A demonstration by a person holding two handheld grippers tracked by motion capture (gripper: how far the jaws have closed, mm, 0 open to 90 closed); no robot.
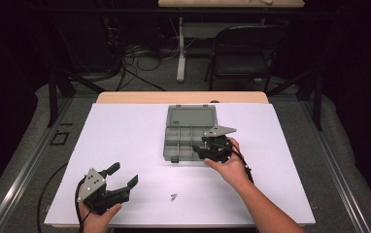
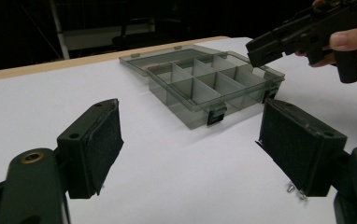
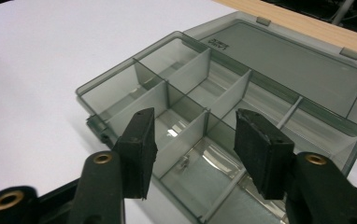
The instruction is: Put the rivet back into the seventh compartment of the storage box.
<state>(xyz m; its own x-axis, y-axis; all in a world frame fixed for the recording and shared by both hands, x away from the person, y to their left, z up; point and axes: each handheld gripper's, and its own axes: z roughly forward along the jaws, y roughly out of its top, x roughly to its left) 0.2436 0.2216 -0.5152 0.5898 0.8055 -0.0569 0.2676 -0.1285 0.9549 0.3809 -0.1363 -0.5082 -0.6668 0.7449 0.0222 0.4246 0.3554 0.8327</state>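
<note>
Right gripper [image 1: 211,148] is held half-open over the open organizer box [image 1: 189,131] mid-frame, likely just after a drop-in. Left gripper [image 1: 118,177] is kept wide lower left, near screws [image 1: 173,196].

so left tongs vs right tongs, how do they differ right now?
The left tongs sit near the table's front edge over bare white sheet; the right tongs hang over the open organizer box. The left tongs gape wider than the right tongs. Both are open and empty.
</note>
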